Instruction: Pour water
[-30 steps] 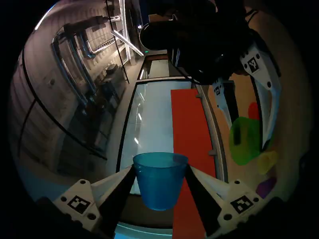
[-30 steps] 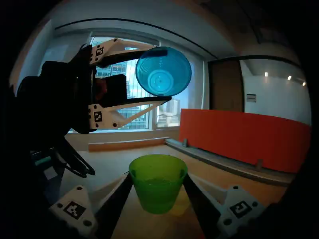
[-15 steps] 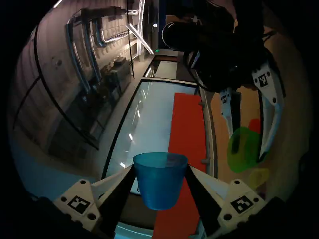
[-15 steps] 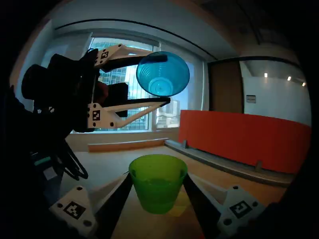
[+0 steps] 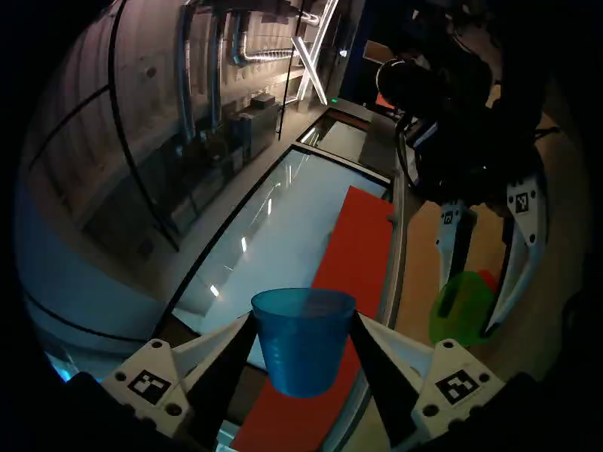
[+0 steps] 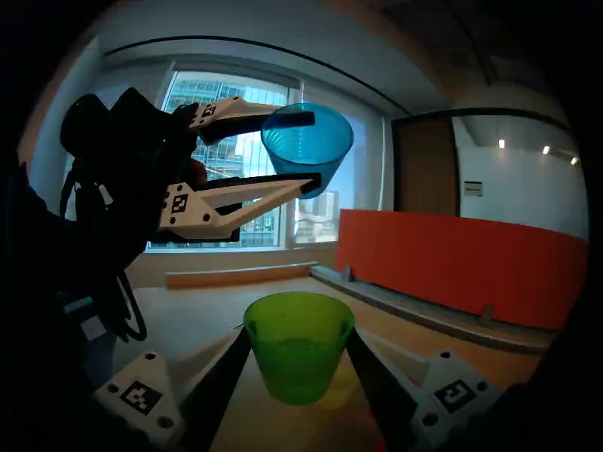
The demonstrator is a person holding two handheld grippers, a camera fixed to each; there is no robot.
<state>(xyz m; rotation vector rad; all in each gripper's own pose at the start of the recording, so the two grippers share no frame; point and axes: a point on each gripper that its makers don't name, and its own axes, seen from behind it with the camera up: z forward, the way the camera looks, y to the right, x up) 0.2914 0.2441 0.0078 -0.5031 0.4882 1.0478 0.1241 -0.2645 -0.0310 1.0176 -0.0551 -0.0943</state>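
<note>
Up close, the left tongs (image 5: pixel 303 325) are clenched on a blue cup (image 5: pixel 303 354), one finger pressing each side of its wall just below the rim. In the right gripper view the same cup hangs high in the air in front of a bright window (image 6: pixel 226 143), its mouth uppermost and tipped a little to one side, well above the other cup. A dark mass of hand and rig sits behind those white fingers.

Lower down, the right tongs (image 6: pixel 298 337) grasp a green cup (image 6: pixel 298 361), both fingers tight against its sides, mouth up. A faint level line shows through the translucent wall, as of liquid inside. The cup sits low over the pale wooden counter (image 6: pixel 218 316); whether its base touches the surface cannot be told. A yellow patch shows just beside its base, too hidden to name.

Beyond the cups, an orange partition (image 6: pixel 460 260) runs along the far edge of the counter on a grey rail. In the left gripper view, which looks steeply upward and askew, ceiling pipes (image 5: pixel 215 75) and strip lights cross the dark space overhead.
</note>
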